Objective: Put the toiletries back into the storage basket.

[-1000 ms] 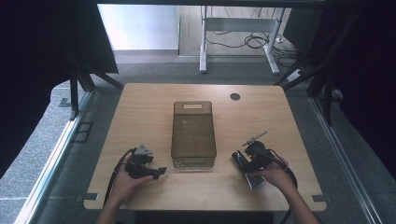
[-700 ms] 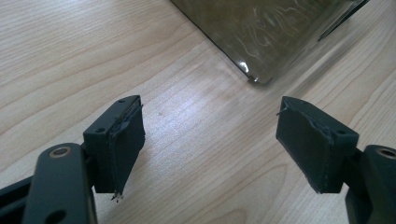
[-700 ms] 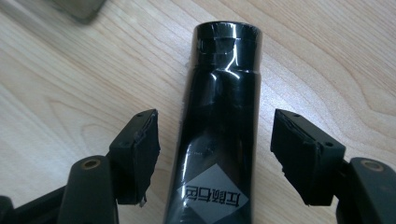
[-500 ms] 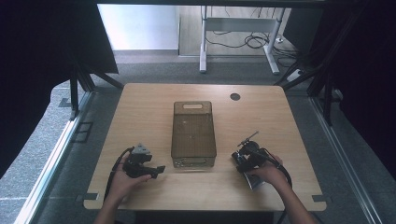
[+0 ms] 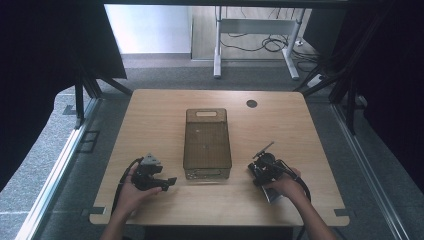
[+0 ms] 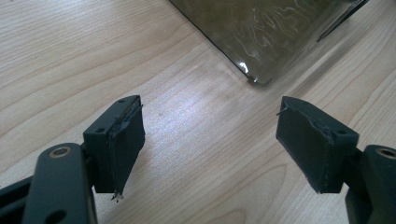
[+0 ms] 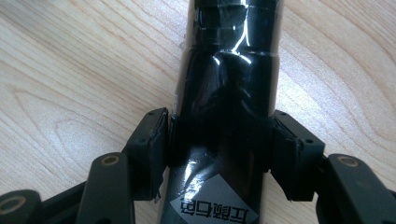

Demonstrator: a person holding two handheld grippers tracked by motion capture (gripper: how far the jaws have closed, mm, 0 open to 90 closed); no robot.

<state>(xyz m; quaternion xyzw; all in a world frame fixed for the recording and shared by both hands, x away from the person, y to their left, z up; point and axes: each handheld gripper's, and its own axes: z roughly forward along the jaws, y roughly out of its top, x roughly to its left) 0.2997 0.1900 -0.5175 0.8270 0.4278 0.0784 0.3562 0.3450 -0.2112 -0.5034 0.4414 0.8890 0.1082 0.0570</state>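
Note:
My right gripper (image 7: 219,135) is shut on a glossy black package (image 7: 229,74) with a grey label; both pads press its sides, and it lies along the wooden table (image 7: 70,70). From above, the right gripper (image 5: 261,174) sits right of the brown see-through bin (image 5: 207,144), with the black package (image 5: 271,194) under the hand. My left gripper (image 6: 210,126) stands open over bare wood with nothing between its jaws, and the bin's corner (image 6: 261,37) lies just beyond. In the high view the left gripper (image 5: 167,183) rests left of the bin's near end.
The bin stands lengthwise in the table's middle and looks empty. A round cable hole (image 5: 251,103) sits at the far right of the table (image 5: 150,115). Beyond the far edge stand a desk frame and cables (image 5: 260,45) on the floor.
My right gripper has shifted a little to the left, toward the bin, with the black package. The left gripper has stayed where it was.

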